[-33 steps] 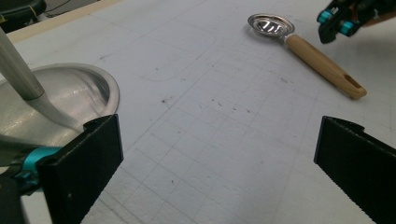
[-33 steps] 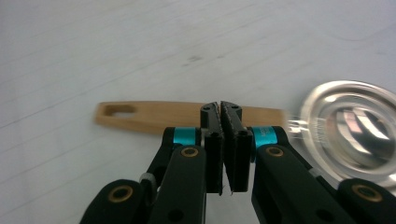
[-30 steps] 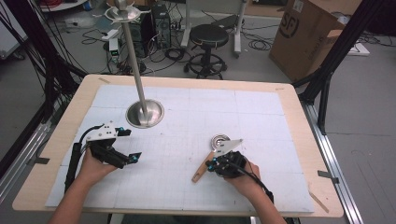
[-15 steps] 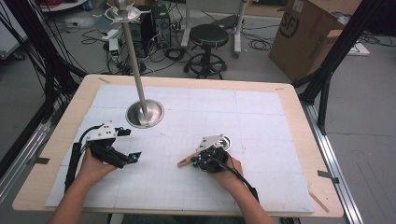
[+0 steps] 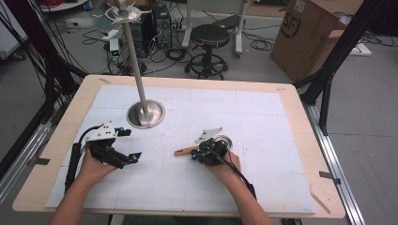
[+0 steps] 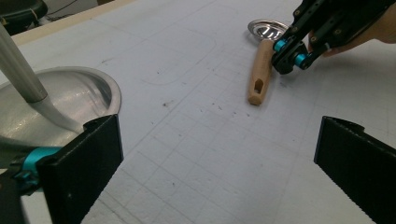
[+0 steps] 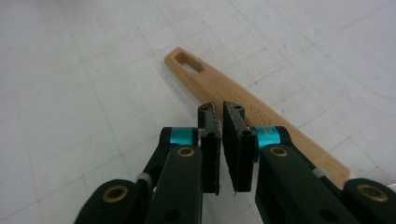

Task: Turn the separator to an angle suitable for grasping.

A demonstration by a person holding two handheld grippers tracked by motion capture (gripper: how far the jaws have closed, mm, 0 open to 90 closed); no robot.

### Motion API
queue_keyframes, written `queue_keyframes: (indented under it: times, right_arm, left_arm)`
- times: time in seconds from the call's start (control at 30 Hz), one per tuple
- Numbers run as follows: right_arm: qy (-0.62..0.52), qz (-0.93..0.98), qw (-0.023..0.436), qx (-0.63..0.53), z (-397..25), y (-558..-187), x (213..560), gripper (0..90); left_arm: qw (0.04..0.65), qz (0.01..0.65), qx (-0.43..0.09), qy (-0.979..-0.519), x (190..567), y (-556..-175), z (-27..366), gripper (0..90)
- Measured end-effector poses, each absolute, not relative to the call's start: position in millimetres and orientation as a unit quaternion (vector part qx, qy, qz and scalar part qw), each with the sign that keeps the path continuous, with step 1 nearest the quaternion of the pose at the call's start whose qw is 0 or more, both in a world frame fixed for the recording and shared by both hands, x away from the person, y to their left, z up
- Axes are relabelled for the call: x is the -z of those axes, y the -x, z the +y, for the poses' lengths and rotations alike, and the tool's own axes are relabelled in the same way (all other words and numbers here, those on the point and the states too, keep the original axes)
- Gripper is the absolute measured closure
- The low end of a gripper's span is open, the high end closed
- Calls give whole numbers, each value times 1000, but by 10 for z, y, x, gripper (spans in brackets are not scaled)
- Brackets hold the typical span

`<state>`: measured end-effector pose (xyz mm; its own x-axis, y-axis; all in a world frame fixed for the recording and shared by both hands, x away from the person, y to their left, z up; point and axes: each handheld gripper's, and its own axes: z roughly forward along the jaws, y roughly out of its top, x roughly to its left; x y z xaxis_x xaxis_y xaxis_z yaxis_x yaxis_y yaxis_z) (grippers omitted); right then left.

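A workshop floor with cables, a stool (image 5: pixel 212 36) and a cardboard box (image 5: pixel 306 35) lies beyond a wooden table (image 5: pixel 56 140) covered by a white gridded mat (image 5: pixel 263 112). From the high view, a metal stand (image 5: pixel 145 114) with a tall pole rises from a round base at the mat's left-centre. The left gripper (image 5: pixel 127 145) rests just in front of that base and to its left. The right gripper (image 5: pixel 195 154) sits well to the right of the base, over a wooden handle (image 5: pixel 184 151) that lies flat, with a small metal dish (image 5: pixel 225 140) at its far end.

In the left gripper view, the stand's base (image 6: pixel 70 100) is close at the left. The 2 jaws are spread wide on nothing, likely parked so this hand stays clear. Across the mat lie the handle (image 6: pixel 259 72) and dish (image 6: pixel 268 29).

In the right gripper view, the jaws are nearly shut with a thin gap between them and nothing clearly pinched; they hover over the handle (image 7: pixel 215 81), whose slotted end points away. That placement suggests a grasp being lined up at mid-handle.
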<state>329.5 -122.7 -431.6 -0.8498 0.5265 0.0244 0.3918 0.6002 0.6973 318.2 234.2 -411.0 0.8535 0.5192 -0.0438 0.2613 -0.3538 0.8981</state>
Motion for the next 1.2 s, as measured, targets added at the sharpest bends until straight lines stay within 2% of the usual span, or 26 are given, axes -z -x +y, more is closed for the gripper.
queue_keyframes:
  times: [0.17, 0.53, 0.87, 1.0, 1.2]
  right_arm:
    - [-241, 887, 106, -380, -1367, -3300, 4135, 749]
    - [-252, 884, 120, -375, -1626, -3497, 3910, 640]
    - [-219, 906, 130, -338, -1525, -3625, 3898, 553]
    - [-203, 921, 107, -314, -1463, -3675, 3991, 501]
    - [-188, 938, 91, -275, -1388, -3721, 4165, 496]
  left_arm:
    - [514, 240, -126, -814, 4110, -3179, 2336, 18]
    - [515, 243, -124, -812, 4116, -3184, 2338, 18]
    - [516, 243, -124, -812, 4115, -3193, 2353, 18]
    - [516, 243, -124, -812, 4117, -3191, 2348, 18]
    - [517, 244, -124, -811, 4111, -3192, 2363, 18]
